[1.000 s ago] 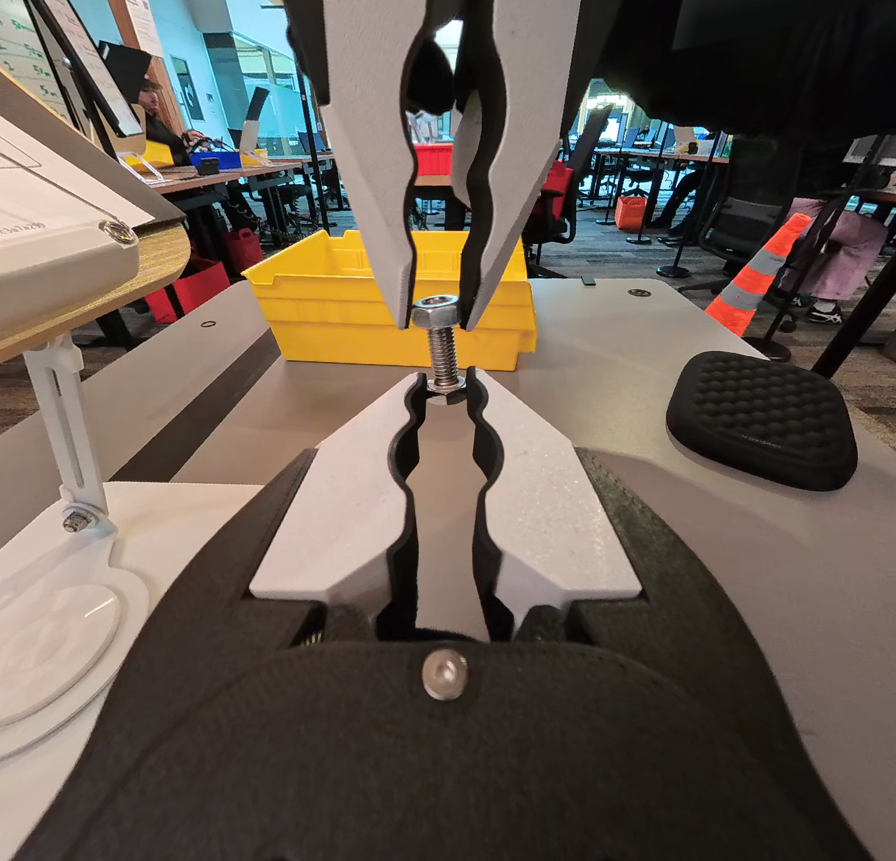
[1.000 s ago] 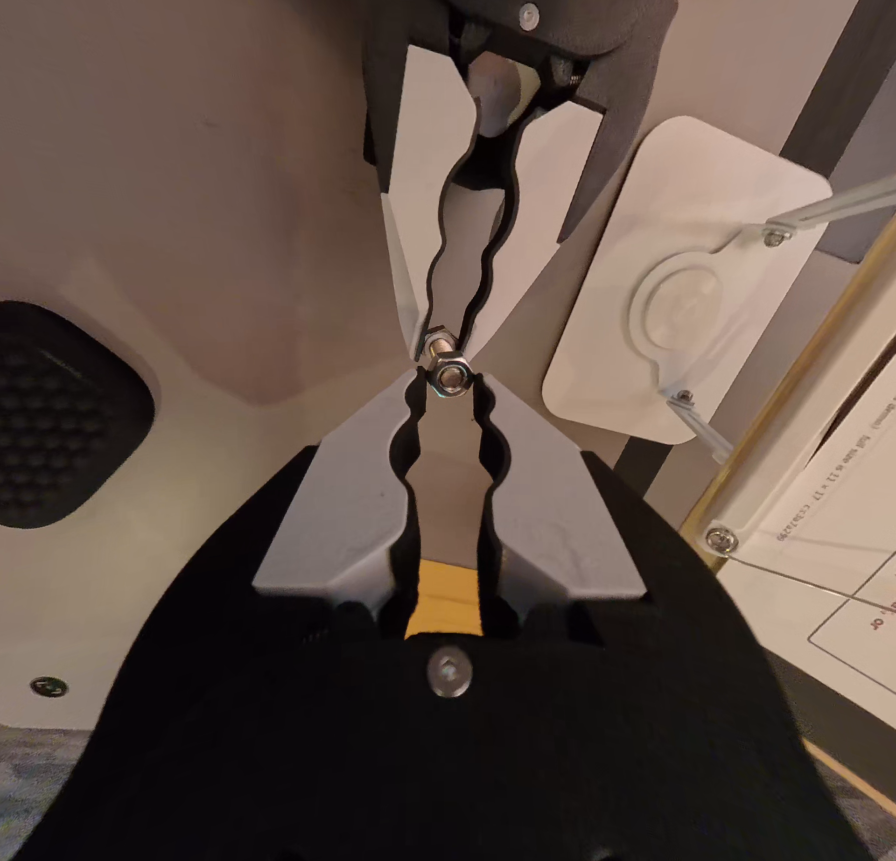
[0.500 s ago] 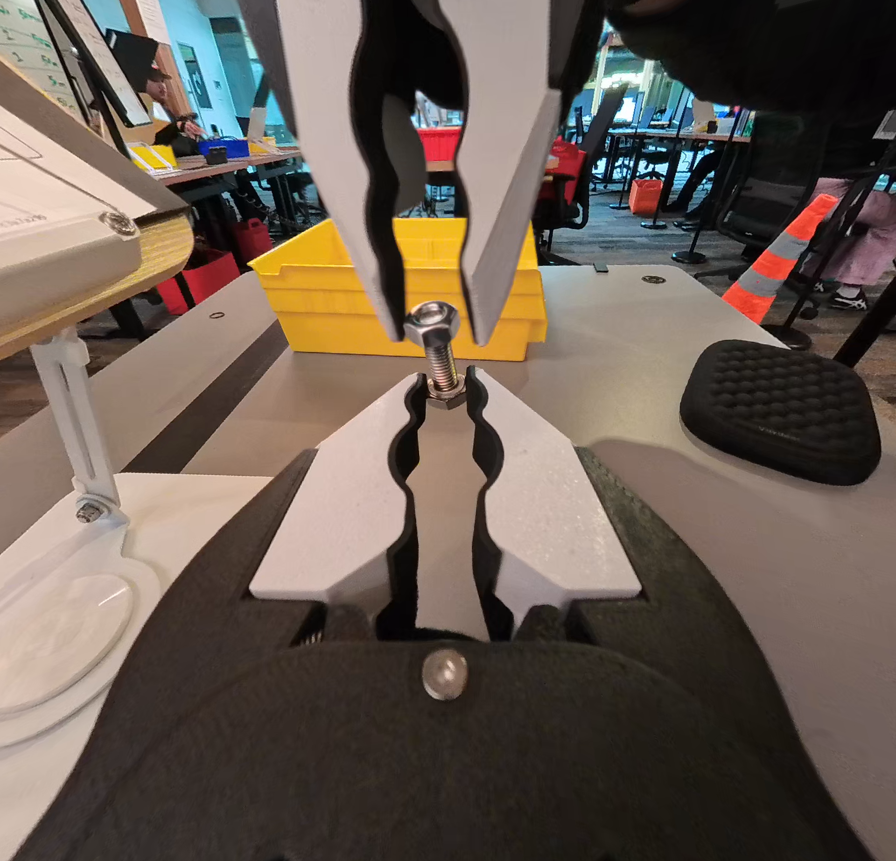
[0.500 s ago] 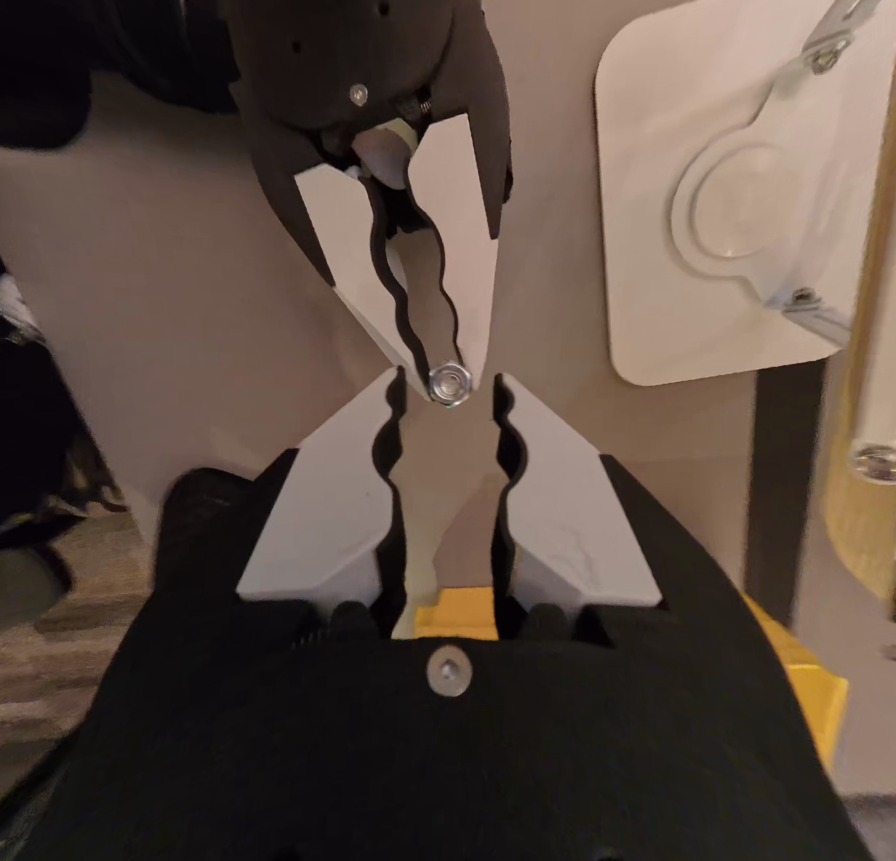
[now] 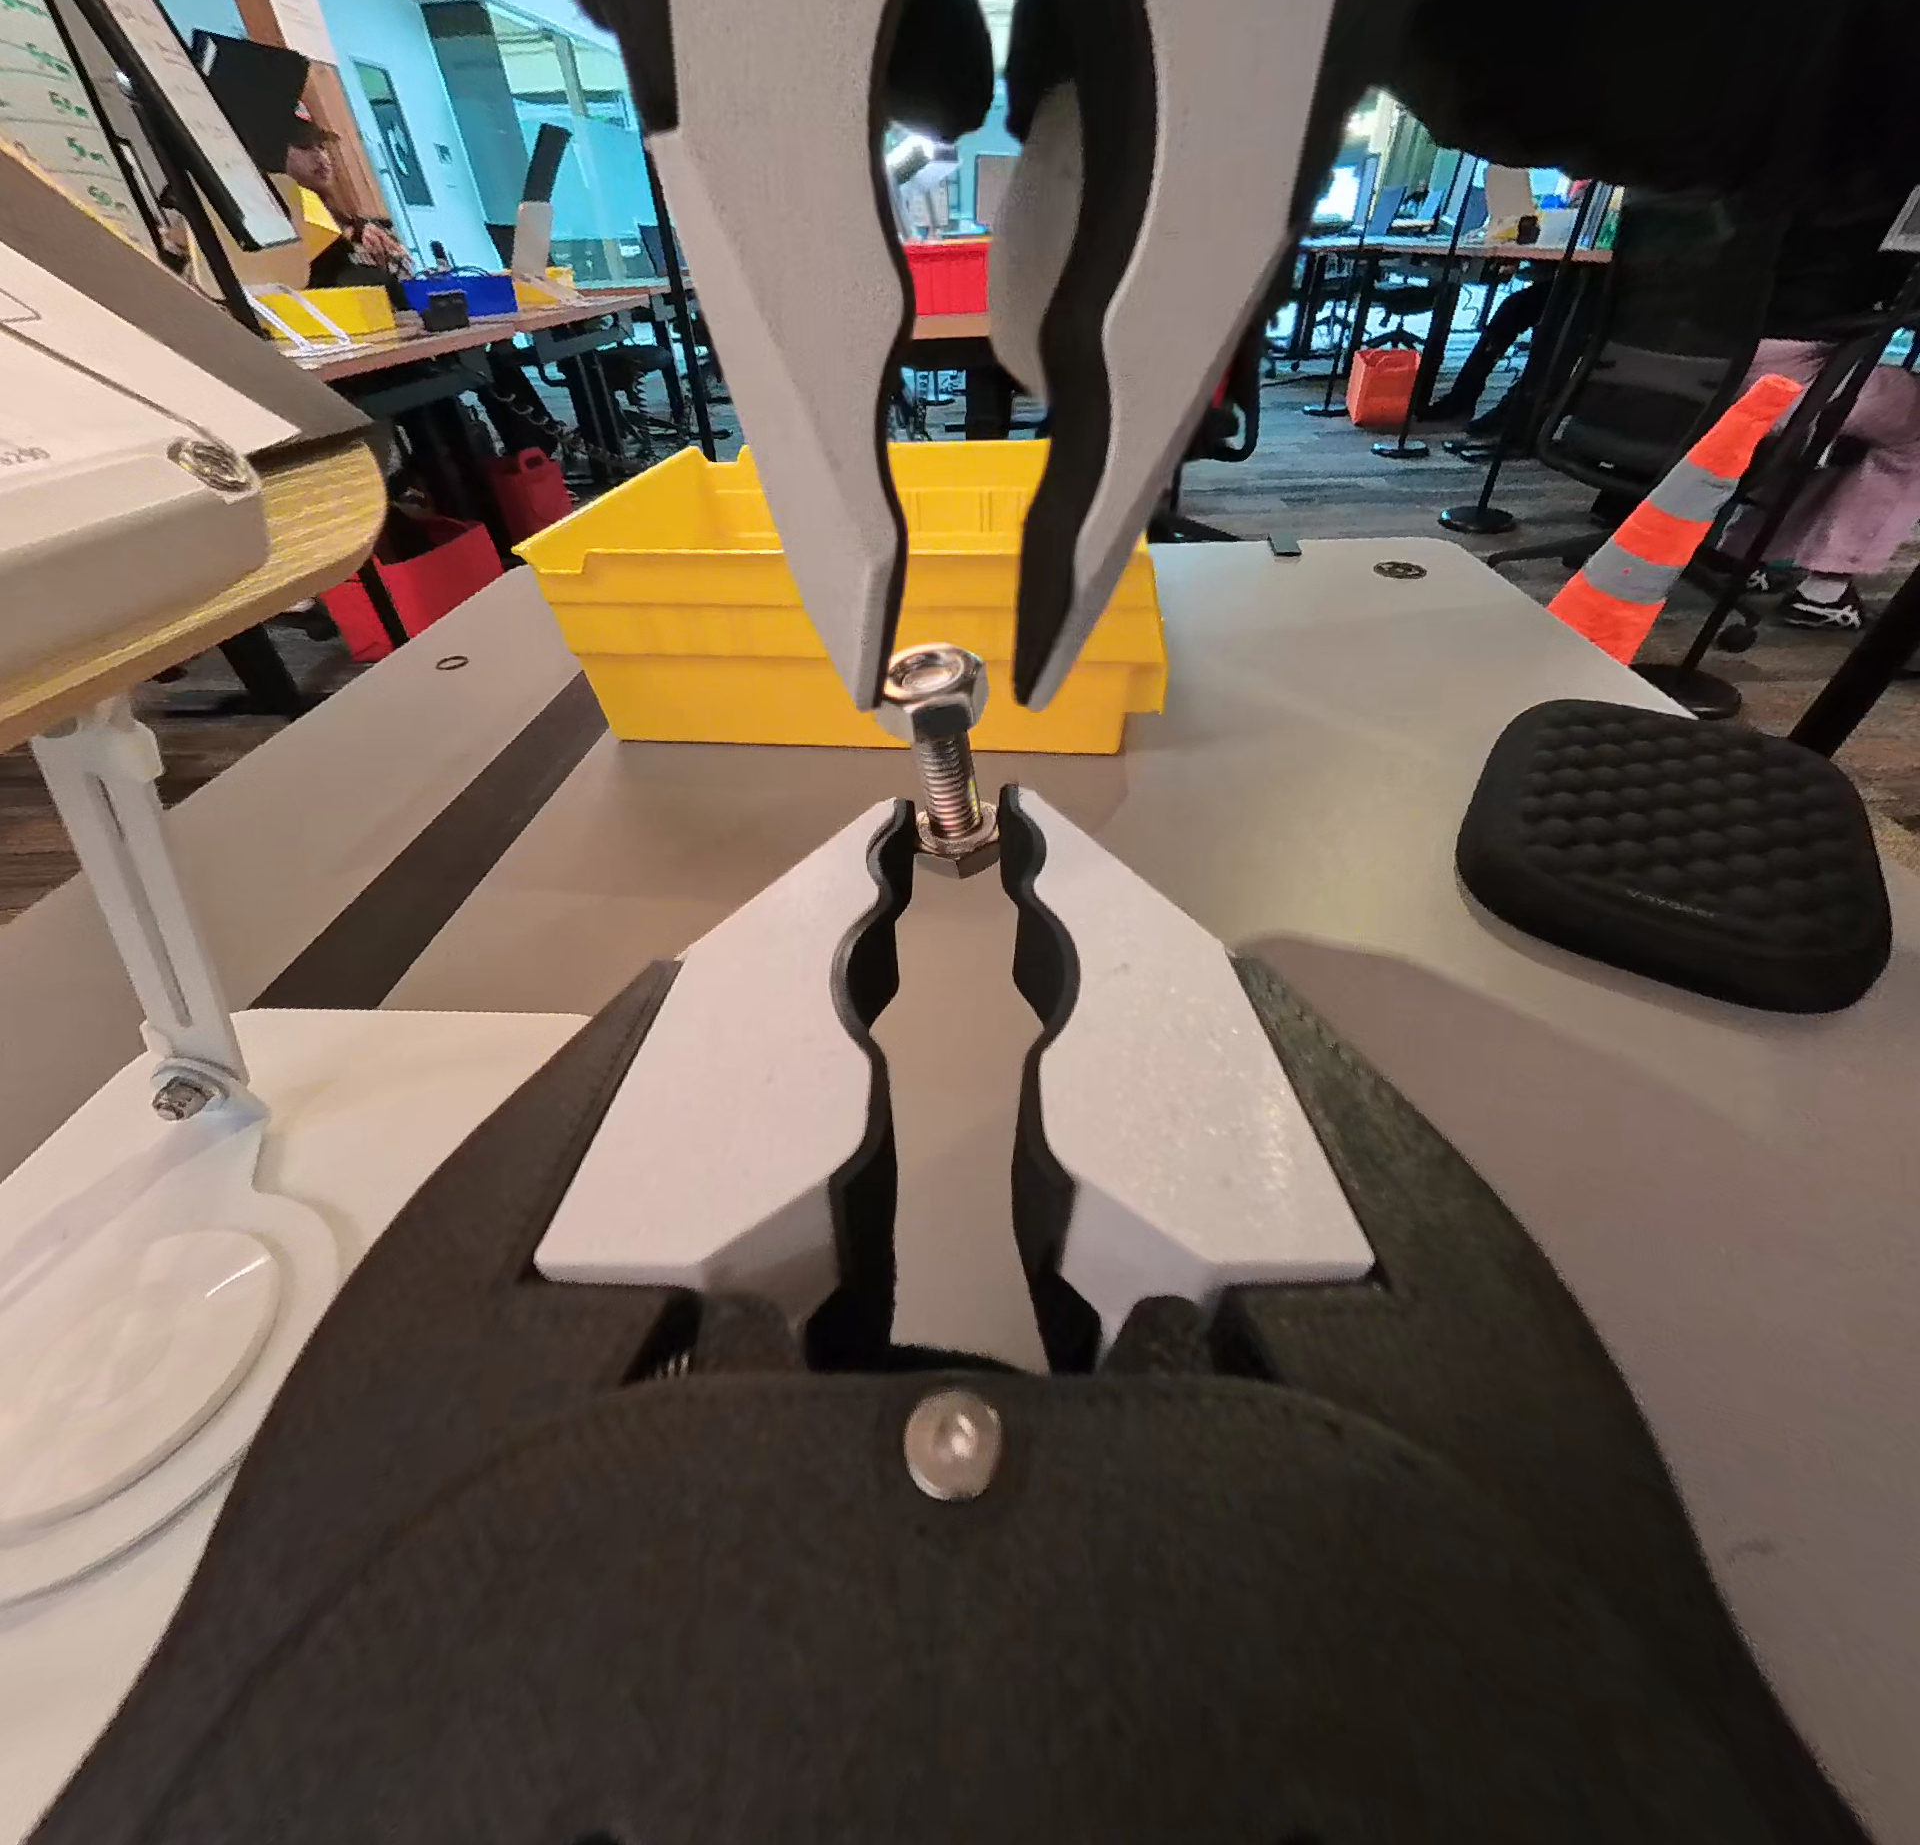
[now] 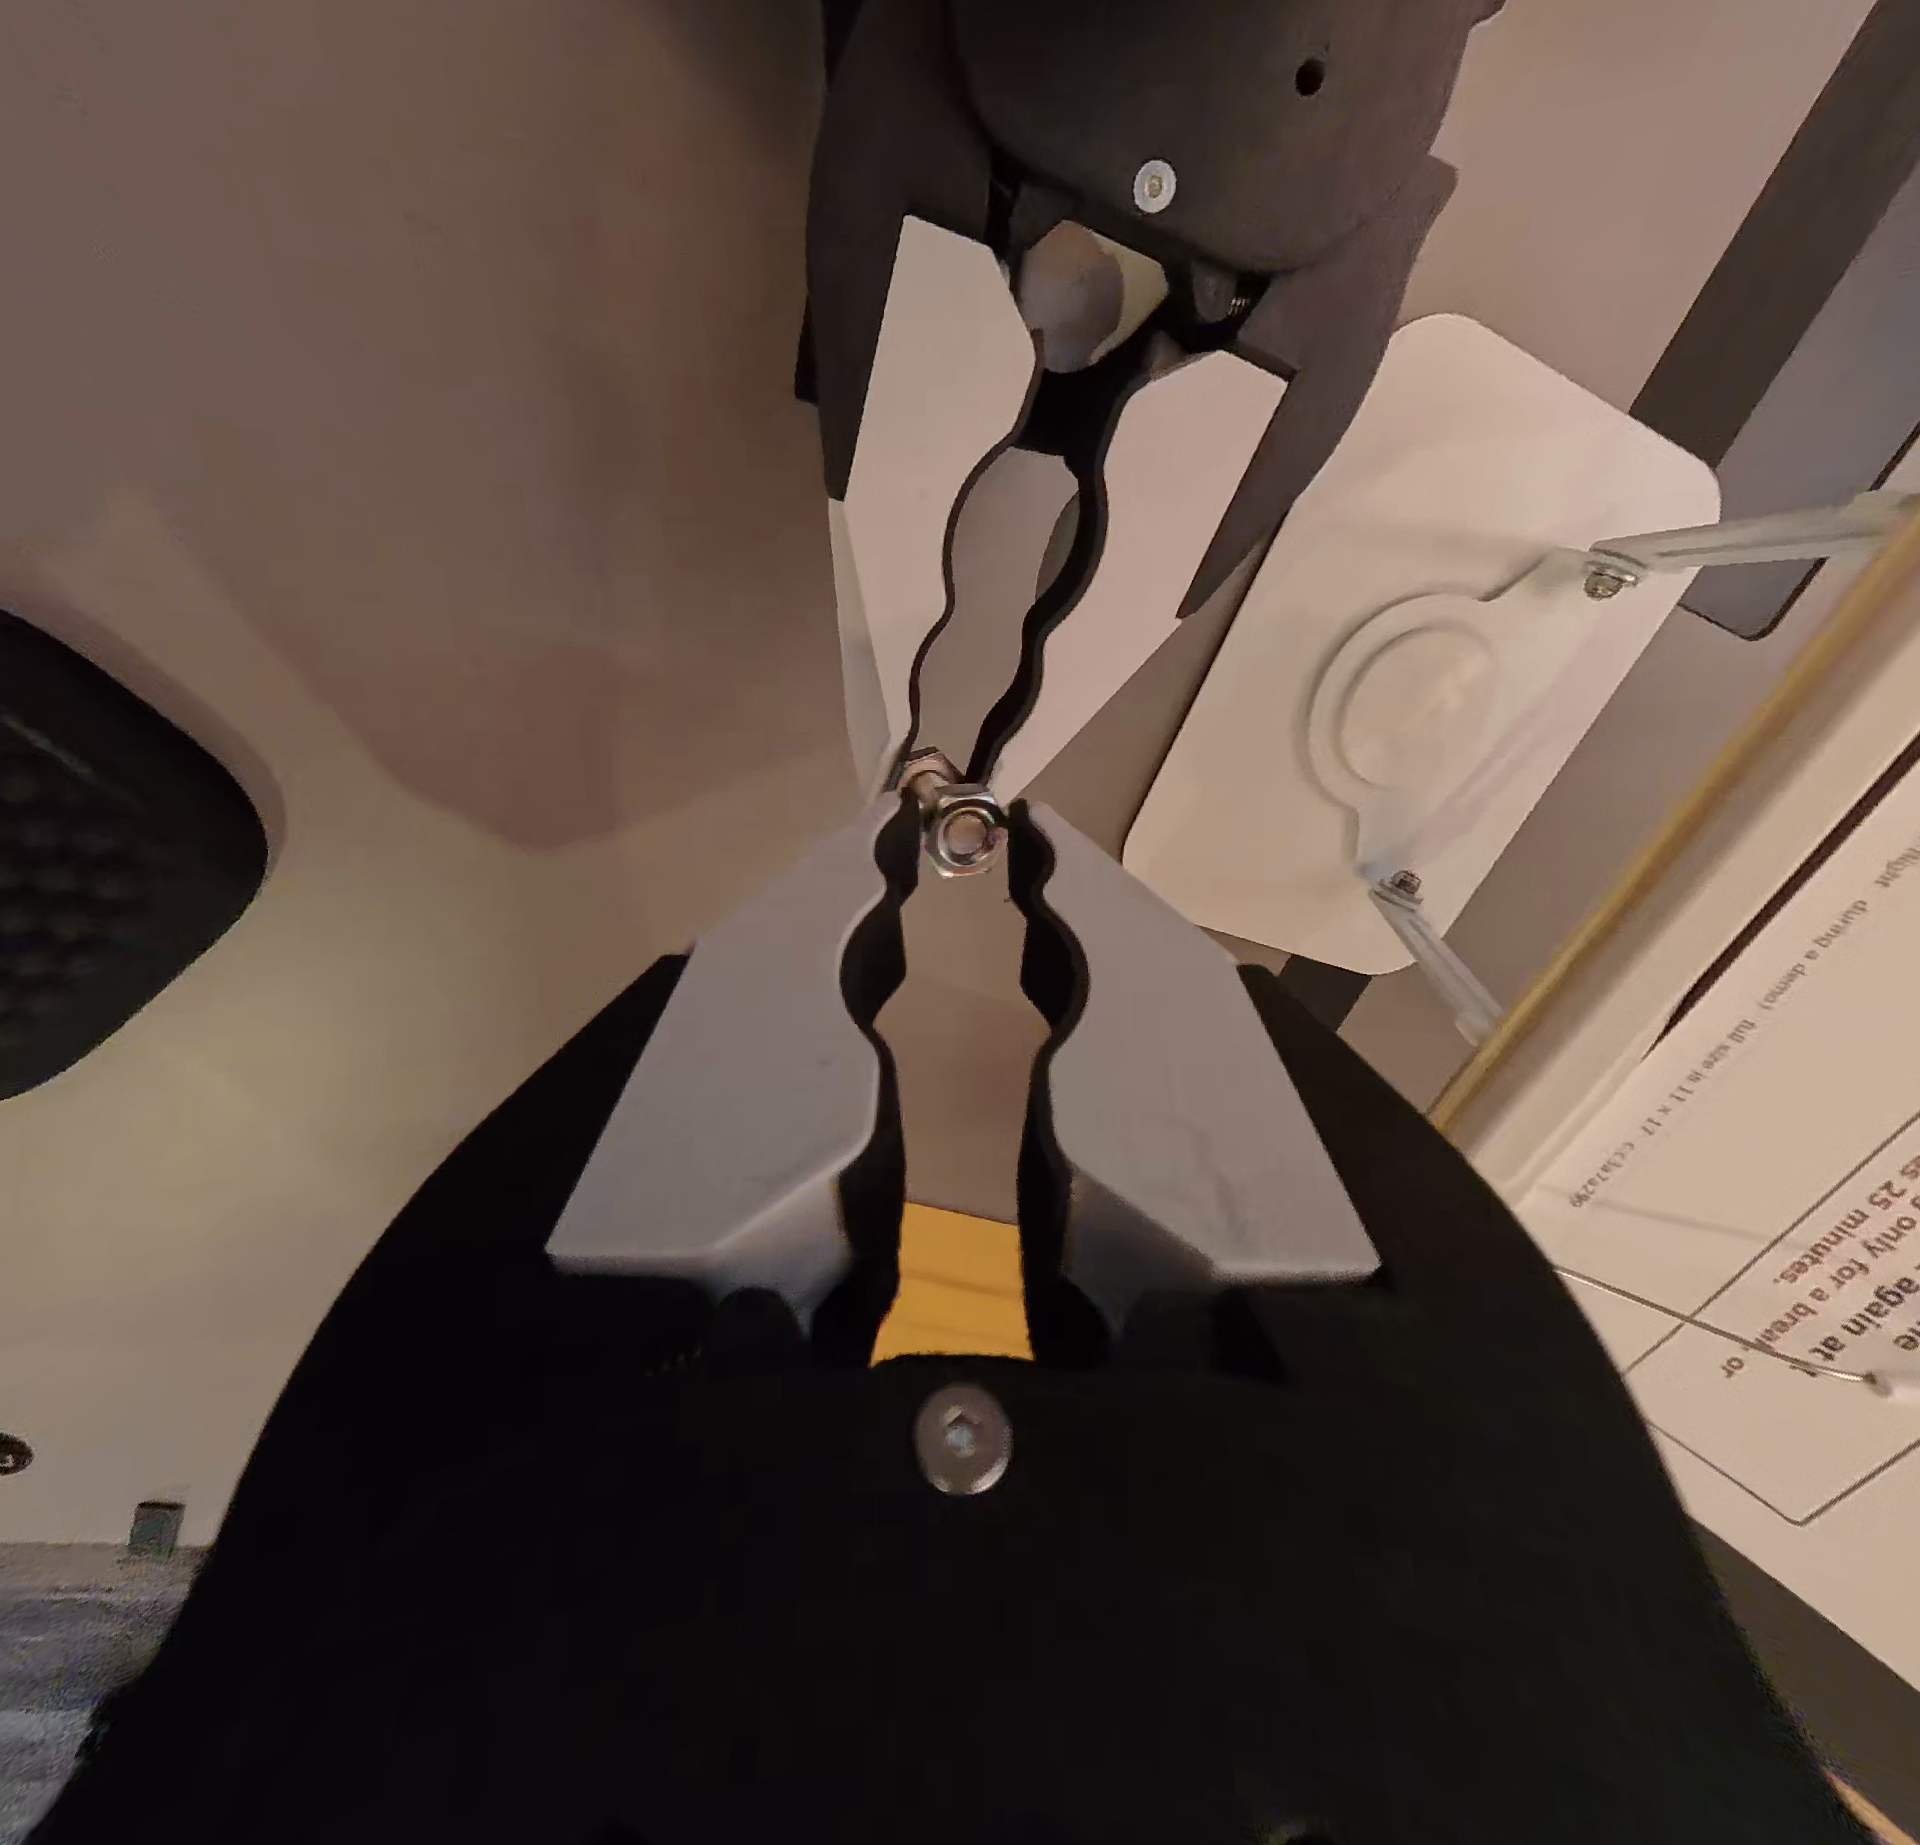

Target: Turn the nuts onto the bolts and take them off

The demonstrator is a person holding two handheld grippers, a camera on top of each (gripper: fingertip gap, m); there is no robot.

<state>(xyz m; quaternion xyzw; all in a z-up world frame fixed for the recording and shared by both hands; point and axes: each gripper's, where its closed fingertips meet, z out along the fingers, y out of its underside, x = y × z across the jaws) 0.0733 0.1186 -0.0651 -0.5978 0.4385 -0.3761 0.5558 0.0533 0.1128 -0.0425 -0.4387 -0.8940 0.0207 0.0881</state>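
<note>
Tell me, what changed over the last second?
The right gripper let go of the nut, swung round, and came back around it with its jaws not yet closed. The left gripper kept the bolt clamped upright.

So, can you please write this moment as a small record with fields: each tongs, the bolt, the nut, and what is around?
left tongs: shut on the head of the bolt
bolt: upright, above the grey table
nut: at the bolt's top end
right tongs: open, coming from above, one tip on each side of the nut
behind: yellow bin
to the right: black pad
</note>
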